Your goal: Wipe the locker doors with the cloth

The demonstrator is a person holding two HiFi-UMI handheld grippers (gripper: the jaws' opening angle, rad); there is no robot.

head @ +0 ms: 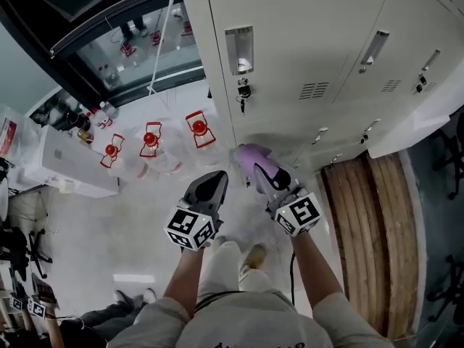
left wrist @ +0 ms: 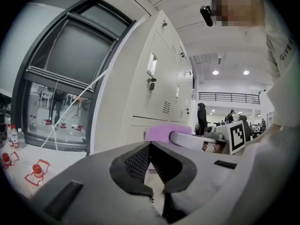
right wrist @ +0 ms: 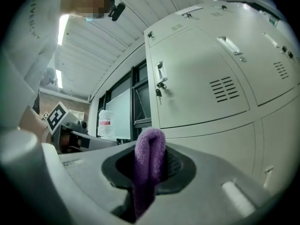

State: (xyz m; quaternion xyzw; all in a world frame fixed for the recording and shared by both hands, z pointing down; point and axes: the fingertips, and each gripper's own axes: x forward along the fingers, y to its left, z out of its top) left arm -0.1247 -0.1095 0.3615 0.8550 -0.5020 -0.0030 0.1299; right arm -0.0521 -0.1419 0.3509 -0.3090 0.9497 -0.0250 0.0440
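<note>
The cream locker doors stand ahead of me; the nearest one has a recessed handle with a key hanging in the lock below it. My right gripper is shut on a folded purple cloth, held low in front of the lockers and near their lower doors. In the right gripper view the cloth sticks up between the jaws, with the door beyond it. My left gripper hangs beside the right one, shut and holding nothing; the cloth shows past its tip.
A dark-framed window adjoins the lockers on the left. Several red-capped bottles stand on the pale floor under it. A wooden strip runs along the floor at the right. Another person's legs show at bottom left.
</note>
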